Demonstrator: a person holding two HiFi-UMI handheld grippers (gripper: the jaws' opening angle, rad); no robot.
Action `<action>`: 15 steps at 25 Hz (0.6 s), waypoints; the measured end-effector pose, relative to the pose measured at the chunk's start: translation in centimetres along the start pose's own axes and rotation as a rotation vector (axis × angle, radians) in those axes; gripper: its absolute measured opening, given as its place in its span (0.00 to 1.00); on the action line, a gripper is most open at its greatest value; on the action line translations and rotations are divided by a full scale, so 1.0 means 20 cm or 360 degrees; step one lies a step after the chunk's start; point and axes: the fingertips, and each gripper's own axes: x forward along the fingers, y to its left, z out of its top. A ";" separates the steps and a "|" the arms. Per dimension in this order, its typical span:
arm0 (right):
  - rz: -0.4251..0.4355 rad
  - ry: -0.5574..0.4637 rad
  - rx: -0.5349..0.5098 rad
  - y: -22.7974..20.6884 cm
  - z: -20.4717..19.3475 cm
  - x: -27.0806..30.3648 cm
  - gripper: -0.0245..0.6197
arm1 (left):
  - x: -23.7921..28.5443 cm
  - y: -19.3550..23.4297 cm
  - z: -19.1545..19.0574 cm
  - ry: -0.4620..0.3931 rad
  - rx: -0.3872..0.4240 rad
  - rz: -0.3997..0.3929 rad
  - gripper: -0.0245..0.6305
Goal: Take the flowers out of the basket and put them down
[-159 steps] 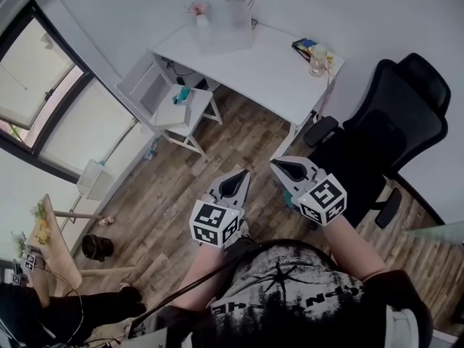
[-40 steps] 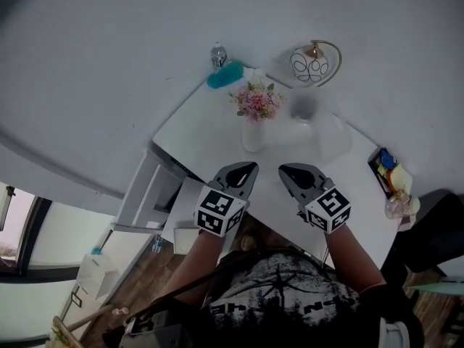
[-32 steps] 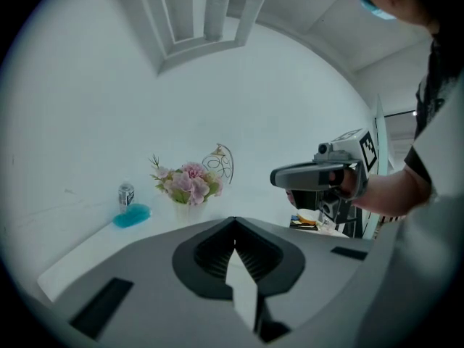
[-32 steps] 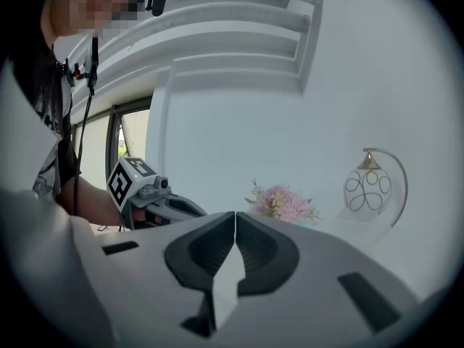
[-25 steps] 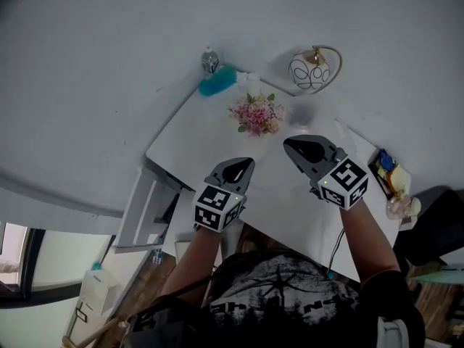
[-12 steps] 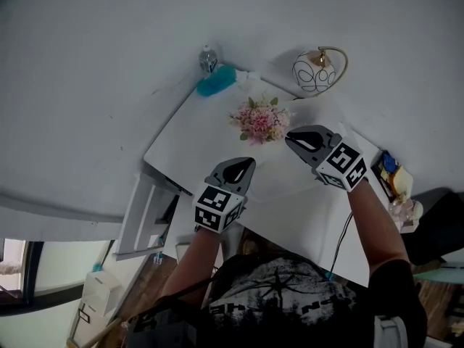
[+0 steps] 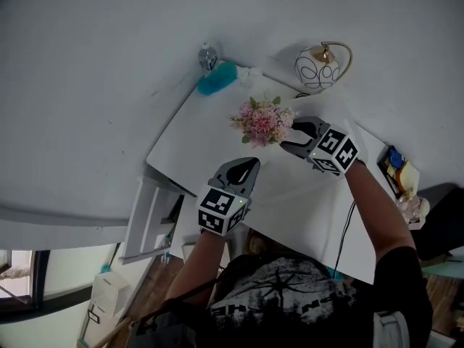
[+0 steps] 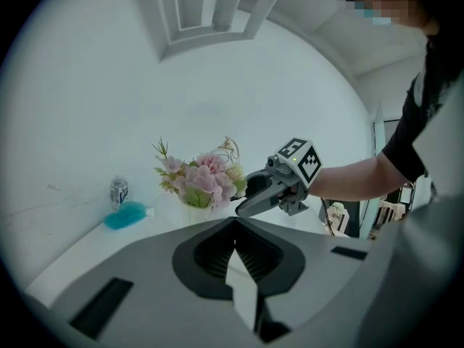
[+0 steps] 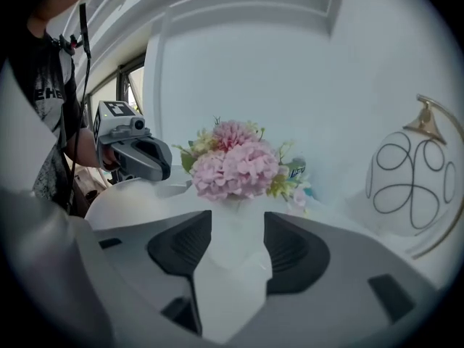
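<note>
- Flowers (image 7: 262,122): pink bunch, upright in white basket (image 9: 233,223), far half of worktop (image 7: 210,147); not yet taken out
- Basket reads as a plain pale pot; mouth hidden by the blooms
- Right tongs (image 7: 288,139): jaws have just been opening, now wide. Nose dips towards the basket just below the blooms. In the right gripper view the basket sits in the gap between the pads, and neither pad looks pressed on it
- Judgement: this low line suits a hold under the heads, on stems or neck, so petals are not crushed. Whether stems can be reached there, cannot tell
- Left tongs (image 7: 250,165): jaws together, empty, held nearer the front edge, apart from the basket. Likely parked, or ready to steady the basket on the lift
- Lamp (image 7: 319,55) with wire globe stands behind the right tongs, and a bottle (image 7: 208,55) at the far corner; both are near enough to mind when swinging the bunch out
- Bare worktop in front of the basket looks the easy set-down place
</note>
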 end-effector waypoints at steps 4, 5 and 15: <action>0.0082 -0.0008 0.0104 0.01 -0.02 0.10 0.42 | 0.01 -0.01 0.00 0.0000 0.0001 -0.0008 0.05; 0.0094 -0.0018 0.0126 0.01 -0.03 0.13 0.44 | 0.01 -0.01 0.00 0.0001 0.0006 -0.0010 0.05; 0.0101 -0.0101 0.0250 0.02 -0.01 0.33 0.56 | 0.02 -0.01 0.01 -0.0037 -0.0006 -0.0009 0.05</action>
